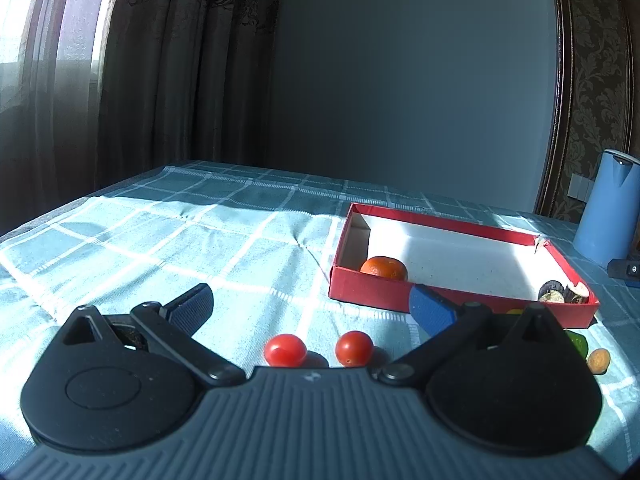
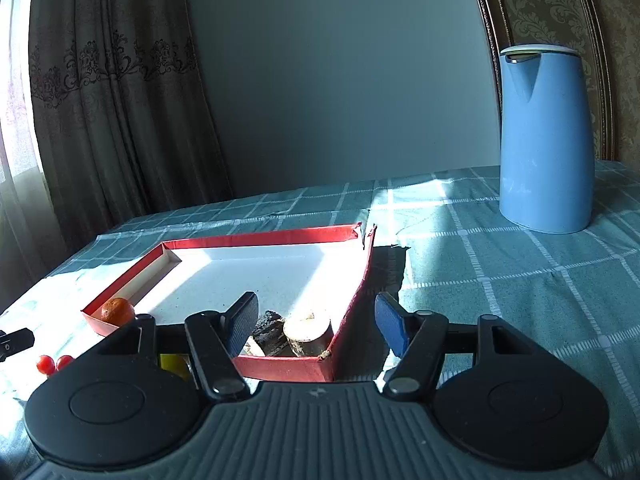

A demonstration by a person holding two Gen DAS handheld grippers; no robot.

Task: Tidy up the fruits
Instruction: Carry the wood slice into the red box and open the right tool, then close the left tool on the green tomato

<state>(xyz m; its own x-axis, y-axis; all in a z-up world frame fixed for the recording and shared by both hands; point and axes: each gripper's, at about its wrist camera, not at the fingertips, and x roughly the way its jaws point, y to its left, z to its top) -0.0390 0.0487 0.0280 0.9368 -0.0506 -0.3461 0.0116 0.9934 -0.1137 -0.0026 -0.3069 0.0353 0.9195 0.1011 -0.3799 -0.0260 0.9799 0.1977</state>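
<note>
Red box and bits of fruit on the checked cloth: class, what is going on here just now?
A person holds two grippers, sorting fruit into the red box. An orange and some cut pieces already lie inside. Two cherry tomatoes still sit on the tablecloth, just ahead of the open, empty left gripper. The right gripper, also open and empty, hovers at the box's near corner. A blue jug stands behind.

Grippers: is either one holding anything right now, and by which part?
Nothing is held. The left gripper is open above two tomatoes; the right gripper is open over the box corner.
</note>
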